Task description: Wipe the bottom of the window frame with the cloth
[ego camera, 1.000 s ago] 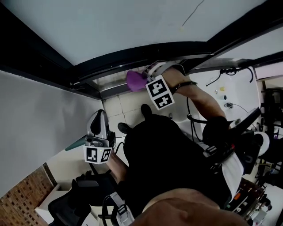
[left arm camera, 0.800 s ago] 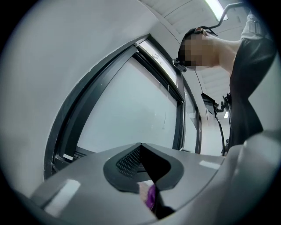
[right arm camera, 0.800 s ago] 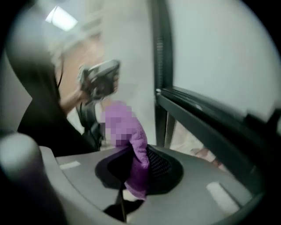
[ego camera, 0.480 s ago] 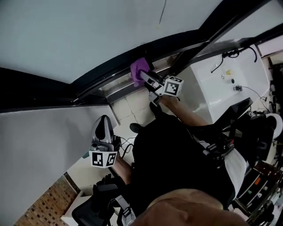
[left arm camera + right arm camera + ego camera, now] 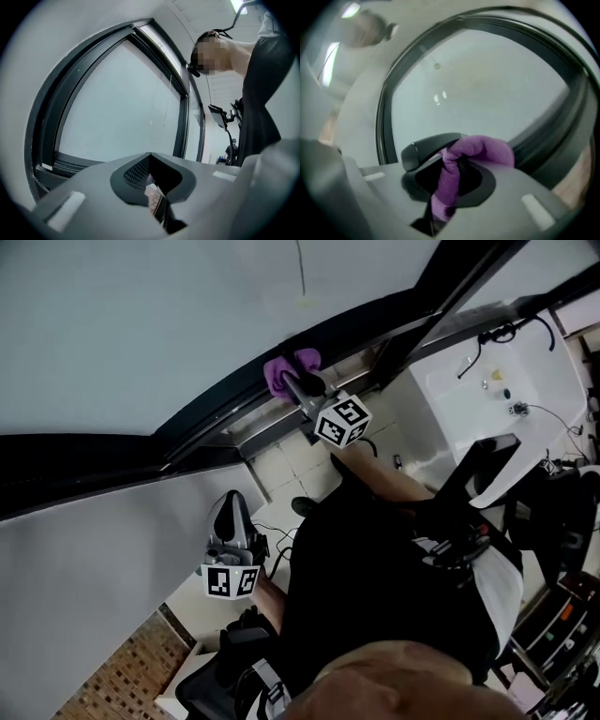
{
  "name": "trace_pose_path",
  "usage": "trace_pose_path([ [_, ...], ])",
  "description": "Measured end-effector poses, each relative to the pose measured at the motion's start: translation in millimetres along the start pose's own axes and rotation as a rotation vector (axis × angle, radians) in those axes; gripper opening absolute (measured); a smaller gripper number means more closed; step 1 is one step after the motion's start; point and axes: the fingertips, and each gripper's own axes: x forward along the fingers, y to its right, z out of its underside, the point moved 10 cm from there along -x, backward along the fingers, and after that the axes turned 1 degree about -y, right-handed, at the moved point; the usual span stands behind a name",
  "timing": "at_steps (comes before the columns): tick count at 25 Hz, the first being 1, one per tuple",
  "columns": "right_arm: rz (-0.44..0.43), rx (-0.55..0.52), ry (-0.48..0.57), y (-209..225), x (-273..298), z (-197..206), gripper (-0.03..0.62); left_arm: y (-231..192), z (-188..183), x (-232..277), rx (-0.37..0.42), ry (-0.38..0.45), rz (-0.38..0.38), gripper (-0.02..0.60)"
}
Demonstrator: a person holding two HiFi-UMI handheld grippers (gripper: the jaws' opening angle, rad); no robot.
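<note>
The right claw (image 5: 296,382) is clamped on a purple cloth (image 5: 284,370). The cloth sits against the dark bottom rail of the window frame (image 5: 216,407), at the foot of the glass (image 5: 141,324). In the right gripper view the cloth (image 5: 483,149) bulges over the top of the claw (image 5: 451,161). 1 fold is pinched between the 2 jaws and hangs down through the gap, with the frame (image 5: 383,117) curving round behind it.

Just right of the cloth, a dark post (image 5: 417,320) of the frame comes down to meet the rail and closes off that side. The person's forearm (image 5: 375,470) reaches from the body up to the right claw.

The left claw (image 5: 228,512) is held low, well apart from the window, above the tiled floor (image 5: 286,460). In the left gripper view the claw (image 5: 150,155) has its 2 jaws meeting at the tips with nothing between them.

A white counter (image 5: 487,381) stands to the right of the post, with a black cable (image 5: 492,334) and a few small bits on it. A black chair (image 5: 220,671) sits at the lower left. The person's black top (image 5: 375,596) fills the middle of the head view.
</note>
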Motion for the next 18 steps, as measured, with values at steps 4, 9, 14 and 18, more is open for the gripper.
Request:
trace_pose_path([
  [4,-0.042,0.599,0.194,-6.0,16.8,7.2,0.064,6.6,-2.8,12.5,0.013,-0.004,0.033,0.002],
  [9,0.024,0.672,0.252,-11.0,18.5,12.5,0.064,9.8,3.6,13.3,0.012,-0.027,0.051,0.003],
  [14,0.009,0.733,0.242,-9.9,-5.8,13.4,0.064,8.5,7.8,18.4,0.013,-0.050,0.084,0.003],
  [18,-0.015,0.953,0.241,-18.8,-39.6,21.8,0.065,3.2,6.4,21.1,0.010,-0.070,0.099,0.003],
])
